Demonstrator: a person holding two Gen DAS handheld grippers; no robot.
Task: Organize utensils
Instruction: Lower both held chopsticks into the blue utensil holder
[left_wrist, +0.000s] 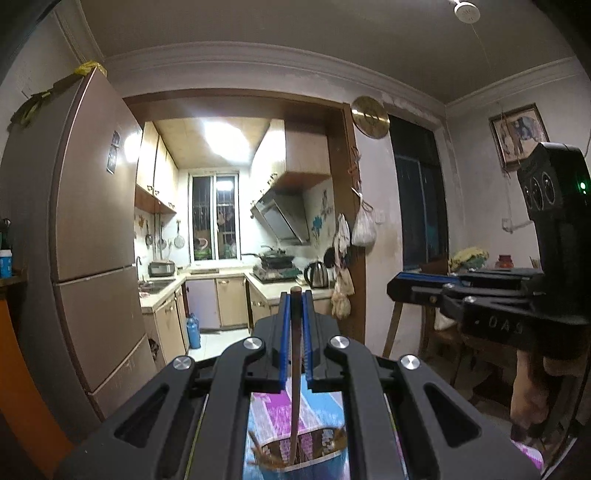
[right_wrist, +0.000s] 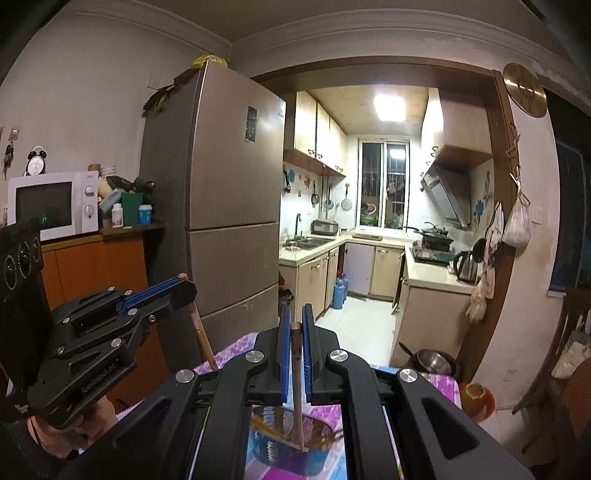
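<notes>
Below both grippers stands the holder, a blue container on the purple flowered tablecloth, and this is what your next move depends on. Your left gripper holds one brown chopstick between its narrow jaws, and your right gripper holds a second chopstick in the same way. Each stick hangs almost upright, its long axis pointing down, with the lower tip already at or inside the mouth of the holder. Neither hand looks clearly nearer. You have two grippers, two chopsticks and one holder. I judge that a straight lowering and release is enough.
</notes>
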